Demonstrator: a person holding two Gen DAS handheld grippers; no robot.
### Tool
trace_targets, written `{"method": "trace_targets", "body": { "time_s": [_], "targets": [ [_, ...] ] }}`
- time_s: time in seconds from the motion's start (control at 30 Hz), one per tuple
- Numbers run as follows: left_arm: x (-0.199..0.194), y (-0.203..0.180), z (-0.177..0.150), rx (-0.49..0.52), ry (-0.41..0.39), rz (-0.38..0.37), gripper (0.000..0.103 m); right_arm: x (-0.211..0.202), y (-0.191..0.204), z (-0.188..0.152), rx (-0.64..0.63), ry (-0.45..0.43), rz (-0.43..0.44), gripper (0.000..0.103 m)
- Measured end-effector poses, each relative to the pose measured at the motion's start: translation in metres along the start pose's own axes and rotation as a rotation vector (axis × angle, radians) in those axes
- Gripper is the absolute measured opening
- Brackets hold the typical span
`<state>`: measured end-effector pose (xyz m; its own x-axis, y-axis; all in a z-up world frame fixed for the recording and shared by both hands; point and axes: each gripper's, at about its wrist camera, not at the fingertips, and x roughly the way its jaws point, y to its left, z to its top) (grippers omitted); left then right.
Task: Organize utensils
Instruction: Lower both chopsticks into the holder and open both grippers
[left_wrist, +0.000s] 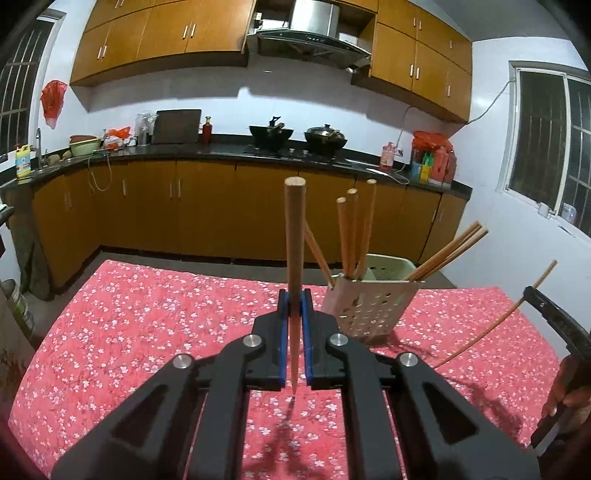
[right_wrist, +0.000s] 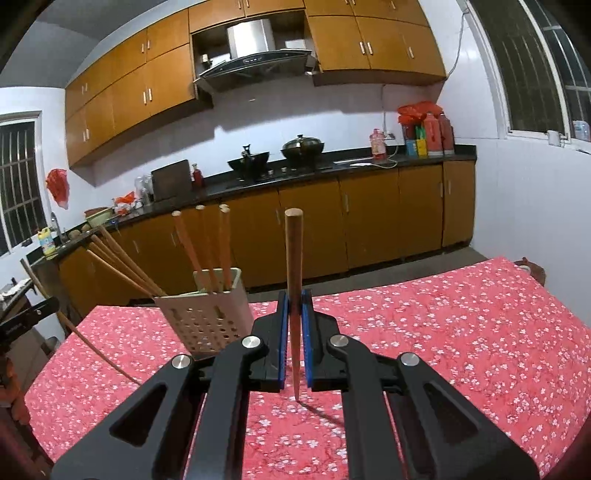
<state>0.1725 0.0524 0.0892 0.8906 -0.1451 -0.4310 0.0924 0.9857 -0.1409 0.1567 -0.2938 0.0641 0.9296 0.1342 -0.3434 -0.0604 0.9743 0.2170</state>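
A table under a red floral cloth (left_wrist: 147, 314) fills the lower half of both wrist views, its near edge cut off behind the gripper frames. Beyond it runs a kitchen counter (left_wrist: 207, 151) with brown cabinets; the small items standing on it are too distorted to name surely.

On the cloth stands a pale perforated utensil holder (left_wrist: 369, 306), tilted, its base partly hidden in the right wrist view by the gripper body. Several wooden chopsticks (left_wrist: 351, 229) stick up out of it, some upright, some fanned out sideways; how they are split inside the holder cannot be told.

The left gripper (left_wrist: 294, 295) has its blue-padded jaws pressed together on a single chopstick (left_wrist: 294, 236), which stands upright between them, thick end up, point just above the cloth. The right gripper (right_wrist: 294, 295) likewise pinches its own chopstick (right_wrist: 293, 251) upright, tip down.

At the right edge of the left wrist view, a hand (left_wrist: 565, 391) on a black handle is cut off by the frame, with a thin chopstick slanting from that gripper.
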Motion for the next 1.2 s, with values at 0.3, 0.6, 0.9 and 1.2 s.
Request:
{"method": "trace_targets", "body": {
  "time_s": [0.3, 0.6, 0.9, 1.2],
  "targets": [
    [-0.021, -0.030, 0.037, 0.021, -0.100, -0.133, 0.008, -0.034, 0.041, 0.057, 0.000, -0.158, 0.202, 0.008],
    [-0.027, -0.066, 0.087, 0.010, -0.286, -0.155, 0.008, -0.035, 0.073, 0.100, -0.018, -0.392, 0.187, 0.008],
    [0.013, -0.073, 0.091, 0.005, -0.294, -0.098, 0.008, 0.020, 0.084, 0.096, -0.026, -0.427, 0.115, 0.008],
    [0.045, -0.066, 0.081, 0.007, -0.240, -0.101, 0.008, 0.060, 0.104, 0.079, -0.105, -0.388, 0.077, 0.008]
  ]
}}
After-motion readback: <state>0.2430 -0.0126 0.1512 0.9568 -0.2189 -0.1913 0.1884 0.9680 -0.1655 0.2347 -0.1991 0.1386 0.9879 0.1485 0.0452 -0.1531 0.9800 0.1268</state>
